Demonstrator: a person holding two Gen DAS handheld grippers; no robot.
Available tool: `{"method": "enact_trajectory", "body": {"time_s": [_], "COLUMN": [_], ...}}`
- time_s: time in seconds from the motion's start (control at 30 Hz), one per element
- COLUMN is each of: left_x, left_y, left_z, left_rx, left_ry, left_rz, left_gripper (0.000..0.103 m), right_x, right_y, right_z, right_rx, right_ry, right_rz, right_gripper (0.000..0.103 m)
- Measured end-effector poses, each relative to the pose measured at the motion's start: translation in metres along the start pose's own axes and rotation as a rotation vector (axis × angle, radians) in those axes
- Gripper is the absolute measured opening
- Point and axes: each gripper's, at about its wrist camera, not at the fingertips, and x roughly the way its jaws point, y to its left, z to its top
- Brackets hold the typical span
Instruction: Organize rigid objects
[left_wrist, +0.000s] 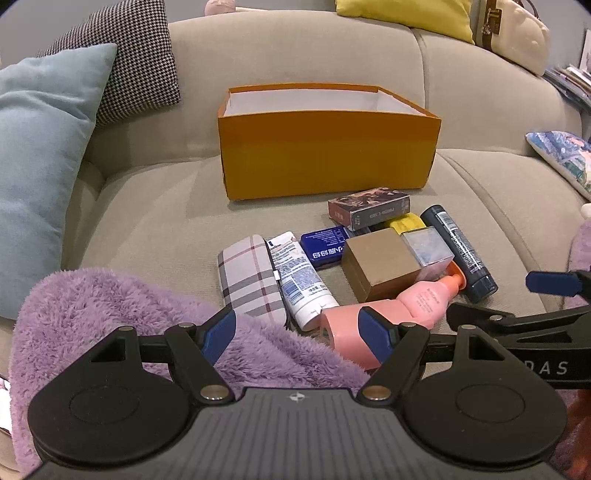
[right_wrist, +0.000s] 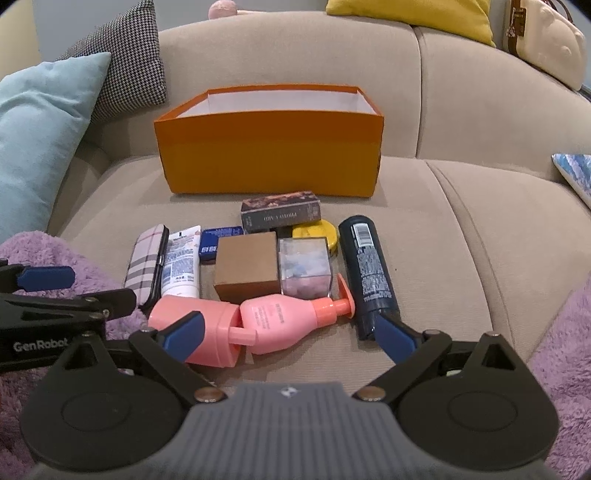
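On the sofa (right_wrist: 461, 229) the orange box (right_wrist: 269, 162) stands open and looks empty, with the items clustered just in front of it. Both grippers, left (left_wrist: 299, 334) and right (right_wrist: 291, 332), hang wide open, holding nothing. Best start with the near pink bottle (right_wrist: 284, 319): close across its body, lift clear, then set it flat along a box wall, leaving room for the small cartons.

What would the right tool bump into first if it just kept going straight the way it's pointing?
Most likely the pink pump bottle lying across its path: the open right tool points down at it, with the brown box just behind. Depth is hard to judge.
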Motion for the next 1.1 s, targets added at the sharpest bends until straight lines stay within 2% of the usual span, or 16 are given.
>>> {"method": "enact_trajectory", "body": {"time_s": [1.1], "left_x": [0.008], "left_y": [0.002], "left_z": [-0.003], "left_rx": [-0.019], "left_ry": [0.031], "left_rz": [-0.019], "left_gripper": [0.089], "right_x": [0.011], "right_y": [-0.003], "right_z": [0.001], "right_rx": [0.019], "right_ry": [0.052], "right_rz": [-0.016], "right_gripper": [0.099]}}
